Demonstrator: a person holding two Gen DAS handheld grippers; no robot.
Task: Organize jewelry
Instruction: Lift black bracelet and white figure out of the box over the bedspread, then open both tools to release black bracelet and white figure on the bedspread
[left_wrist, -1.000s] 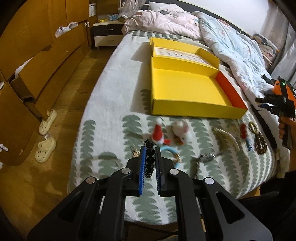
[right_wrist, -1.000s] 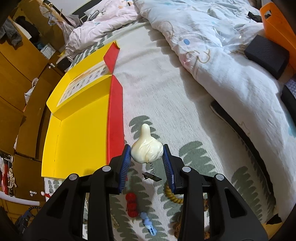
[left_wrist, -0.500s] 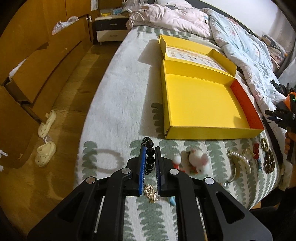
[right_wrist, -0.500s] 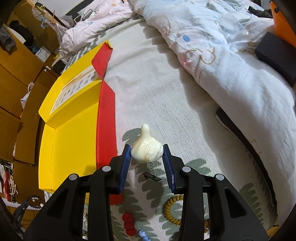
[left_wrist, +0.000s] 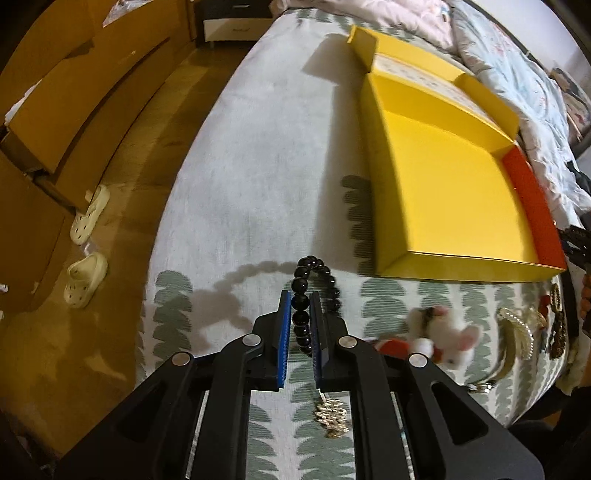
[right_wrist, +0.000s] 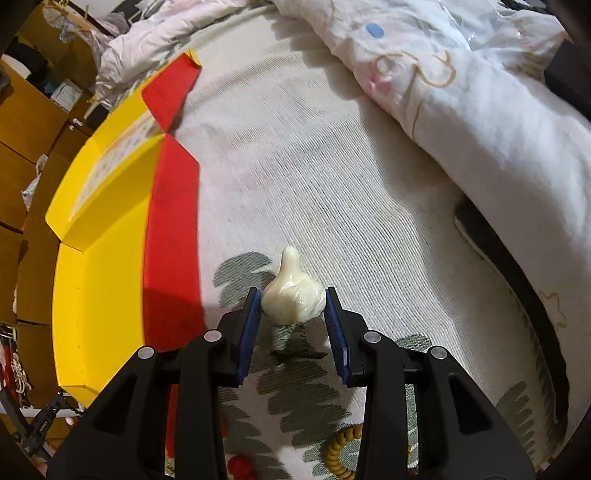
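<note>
On leaf-print bedspread (left_wrist: 258, 177): yellow box (left_wrist: 443, 199).

Black bracelet (left_wrist: 314, 291) — yellow box (left_wrist: 443, 192), leaf-patterned bedspread (left_wrist: 258, 166)

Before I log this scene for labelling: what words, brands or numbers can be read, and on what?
None can be read.
Yellow box: the printed sheet inside its open lid carries rows of small print, too blurred to read.
Quilt: drawn patterns only, no words.
</note>
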